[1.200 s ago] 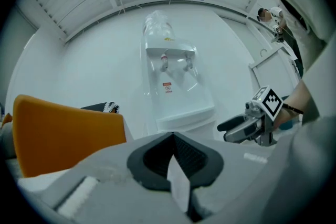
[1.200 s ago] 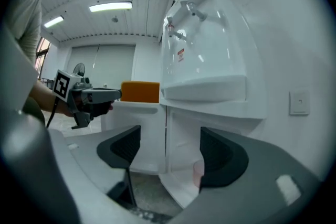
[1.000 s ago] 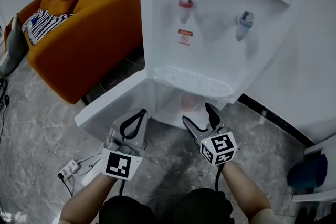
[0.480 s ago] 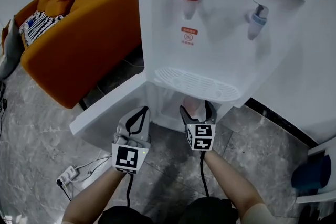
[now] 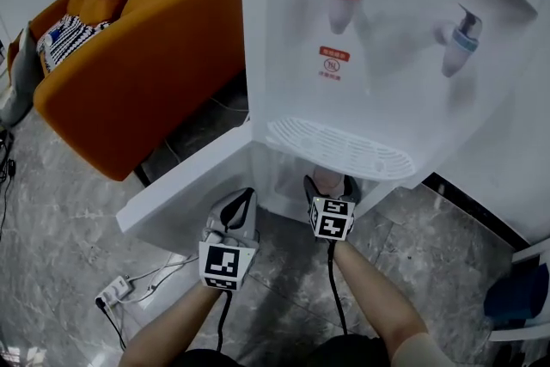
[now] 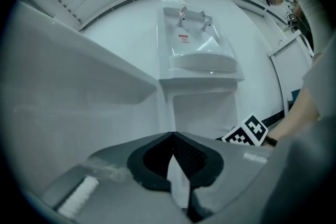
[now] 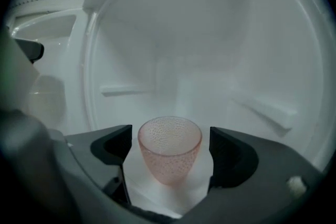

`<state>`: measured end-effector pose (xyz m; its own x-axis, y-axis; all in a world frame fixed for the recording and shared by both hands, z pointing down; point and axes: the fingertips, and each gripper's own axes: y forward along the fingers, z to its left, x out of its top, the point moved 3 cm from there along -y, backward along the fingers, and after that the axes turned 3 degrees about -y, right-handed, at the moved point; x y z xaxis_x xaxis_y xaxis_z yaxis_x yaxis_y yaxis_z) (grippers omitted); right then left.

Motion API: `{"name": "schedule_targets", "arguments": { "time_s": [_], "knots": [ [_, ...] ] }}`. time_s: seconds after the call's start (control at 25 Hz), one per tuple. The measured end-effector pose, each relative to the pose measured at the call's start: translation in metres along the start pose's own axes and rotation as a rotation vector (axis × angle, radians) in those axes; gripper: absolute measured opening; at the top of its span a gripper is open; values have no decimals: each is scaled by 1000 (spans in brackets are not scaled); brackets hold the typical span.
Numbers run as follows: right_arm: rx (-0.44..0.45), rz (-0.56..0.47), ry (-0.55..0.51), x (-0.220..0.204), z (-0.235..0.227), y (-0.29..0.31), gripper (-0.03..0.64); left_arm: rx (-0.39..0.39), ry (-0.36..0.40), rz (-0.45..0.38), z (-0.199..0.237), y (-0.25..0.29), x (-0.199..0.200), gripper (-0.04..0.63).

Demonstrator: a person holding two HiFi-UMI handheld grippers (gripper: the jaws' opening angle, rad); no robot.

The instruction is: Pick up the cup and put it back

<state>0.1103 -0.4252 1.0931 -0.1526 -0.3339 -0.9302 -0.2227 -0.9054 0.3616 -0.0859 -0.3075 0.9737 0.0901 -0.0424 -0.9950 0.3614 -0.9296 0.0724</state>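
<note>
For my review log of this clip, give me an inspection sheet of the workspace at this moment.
Surface: white cabinet floor inside the water dispenser, with its door swung open.
Job's things: pink dimpled cup standing upright on the cabinet floor.
Clutter: nothing seen.
Grippers: right gripper open, its jaws have just been opening, cup between them untouched; left gripper shut, nothing held.
Cables: power strip with leads on the floor tiles; a cable trails from each gripper.
Surroundings: orange sofa to the dispenser's left.
</note>
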Motion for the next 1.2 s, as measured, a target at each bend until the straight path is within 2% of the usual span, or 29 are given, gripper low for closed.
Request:
{"name": "schedule_targets", "arguments": {
  "time_s": [0.08,0.2,0.28,0.48,0.68,0.88,1.0,1.2],
  "knots": [
    [13,25,-13,-4,2,7,453,-4,15,4,-1,3,-1,3],
    [27,52,-37,-10,3,11,449,-1,-21,16,0,4,-4,3],
    [21,50,-41,-12,0,11,371,-3,-23,26,-2,3,-7,3],
    [56,52,-62,-10,4,4,377,-13,-12,44,-5,-2,-16,2],
    [128,0,-69,9,17,-20,376,-19,-16,60,-7,-8,-15,3],
    [239,-62,-81,42,39,-58,374,-48,84,33,-13,-17,8,2],
    [307,-74,-114,61,51,-90,374,-52,91,43,-13,-27,23,3],
    [386,-103,-173,102,73,-144,374,-61,184,50,-3,-48,73,2]
  ]
}}
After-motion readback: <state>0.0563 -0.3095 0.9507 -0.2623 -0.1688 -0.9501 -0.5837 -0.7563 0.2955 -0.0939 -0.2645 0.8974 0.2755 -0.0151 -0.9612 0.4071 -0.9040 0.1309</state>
